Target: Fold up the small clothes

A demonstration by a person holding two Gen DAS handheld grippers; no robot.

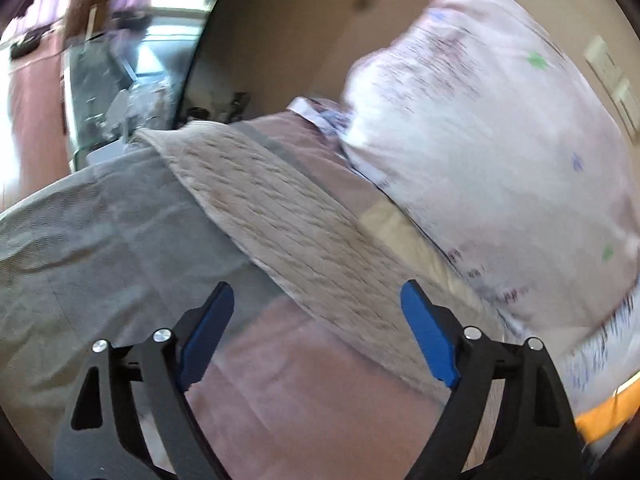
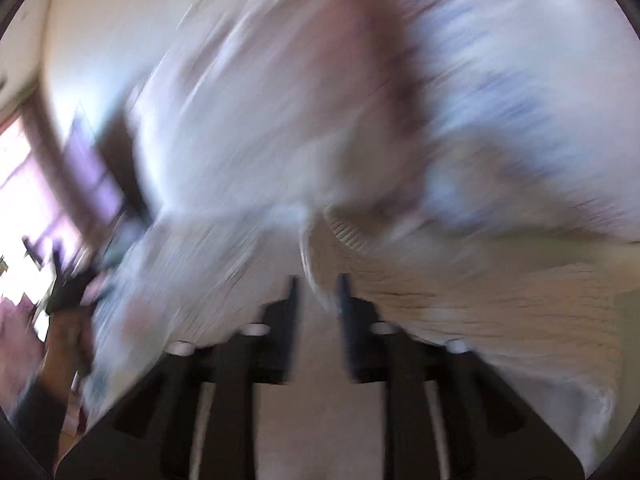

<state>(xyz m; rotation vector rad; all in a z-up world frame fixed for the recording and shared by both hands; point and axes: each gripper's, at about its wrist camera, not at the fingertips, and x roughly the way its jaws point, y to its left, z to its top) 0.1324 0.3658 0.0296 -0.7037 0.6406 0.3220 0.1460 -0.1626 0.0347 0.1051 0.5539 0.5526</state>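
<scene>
Left tool (image 1: 316,300) shows its two blue pads spread wide apart at the bottom of its view, with nothing between them, poised over a pinkish cloth (image 1: 304,392) that fills the lower middle. Above the pads a beige ribbed knit garment (image 1: 280,216) runs as a diagonal band from centre left to lower right, lying over a grey cloth (image 1: 92,240) at the left. A large pale floral fabric (image 1: 488,168) billows across the right side, its edges cut off by the lens rim, and an orange patch (image 1: 608,416) at the lower right is too clipped to identify. Right tool (image 2: 316,292) appears in a heavily blurred view, fingers drawn close with a narrow gap; the edge of the same beige ribbed knit garment (image 2: 460,300) seems to sit between them, though whether they clamp it cannot be told. White cloth (image 2: 248,140) smears over most of that frame. A plain cream wall (image 1: 288,40) fills the upper middle of the left view, with glass and bright light at the upper left.
</scene>
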